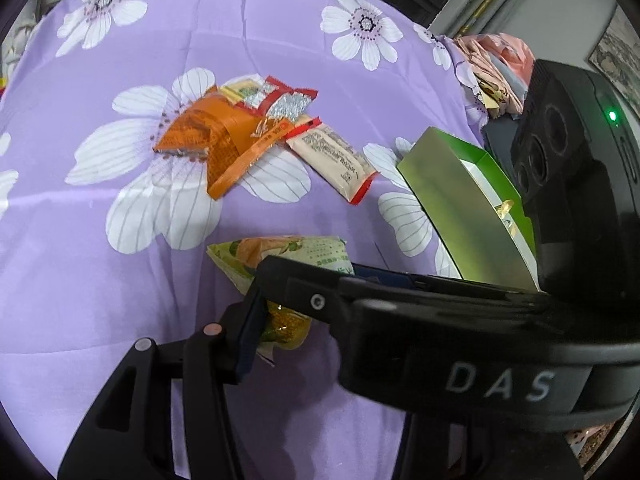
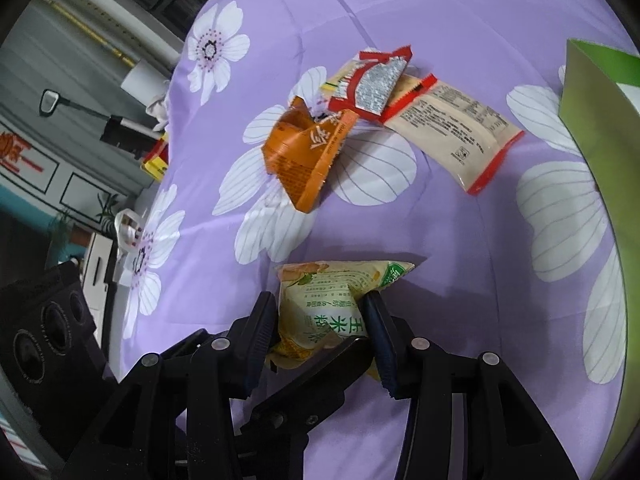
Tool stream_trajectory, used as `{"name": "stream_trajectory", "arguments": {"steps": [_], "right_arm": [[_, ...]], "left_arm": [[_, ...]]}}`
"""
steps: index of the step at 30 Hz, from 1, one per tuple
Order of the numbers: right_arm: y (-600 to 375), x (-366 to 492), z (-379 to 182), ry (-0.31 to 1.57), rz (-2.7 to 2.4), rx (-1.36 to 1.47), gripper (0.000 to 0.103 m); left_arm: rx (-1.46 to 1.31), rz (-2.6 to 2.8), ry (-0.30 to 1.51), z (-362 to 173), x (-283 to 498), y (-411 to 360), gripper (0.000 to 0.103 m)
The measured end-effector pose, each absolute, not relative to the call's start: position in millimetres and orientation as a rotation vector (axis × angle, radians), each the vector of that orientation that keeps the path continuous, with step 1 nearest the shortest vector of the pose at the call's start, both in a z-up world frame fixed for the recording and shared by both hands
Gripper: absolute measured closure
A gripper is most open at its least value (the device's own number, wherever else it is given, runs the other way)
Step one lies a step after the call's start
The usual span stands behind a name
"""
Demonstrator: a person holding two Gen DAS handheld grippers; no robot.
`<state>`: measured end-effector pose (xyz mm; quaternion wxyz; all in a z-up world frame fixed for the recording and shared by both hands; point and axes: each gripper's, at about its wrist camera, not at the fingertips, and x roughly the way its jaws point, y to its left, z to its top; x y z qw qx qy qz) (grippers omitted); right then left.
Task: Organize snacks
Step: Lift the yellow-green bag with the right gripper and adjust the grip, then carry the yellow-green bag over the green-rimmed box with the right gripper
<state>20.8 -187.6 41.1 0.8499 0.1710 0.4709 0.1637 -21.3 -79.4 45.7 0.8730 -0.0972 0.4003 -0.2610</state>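
Note:
A yellow-green corn snack packet (image 2: pixel 332 312) sits between the fingers of my right gripper (image 2: pixel 320 328), which is shut on it just above the purple flowered cloth (image 2: pixel 460 272). The same packet shows in the left wrist view (image 1: pixel 280 256), with the right gripper's finger lying across in front of it. On the cloth beyond lie an orange packet (image 2: pixel 304 152), a red and silver packet (image 2: pixel 372 84) and a cream packet with red ends (image 2: pixel 452 132). A green box (image 1: pixel 464 196) stands open at the right. My left gripper (image 1: pixel 276 320) has one finger (image 1: pixel 244 344) beside the packet; its other finger is hidden.
The cloth covers the whole work surface; its far edge drops off near pink cloth items (image 1: pixel 496 68). In the right wrist view the cloth's left edge borders a room with a cabinet (image 2: pixel 44 168) and a yellow box (image 2: pixel 156 160).

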Motion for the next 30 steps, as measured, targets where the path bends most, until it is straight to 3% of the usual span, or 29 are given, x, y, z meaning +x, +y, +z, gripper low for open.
{"name": "stream_trajectory", "arguments": {"steps": [18,30], "right_arm": [[-177,-20,96,0.646,0.403,0.265,0.054],[-164,-48,117,0.452,0.408,0.155,0.054]], "left_arm": [[-0.161,-0.526,0.520,85,-54,-70,0.057],[-0.237,-0.576,0.480,91,-59,-61,0.057]]}}
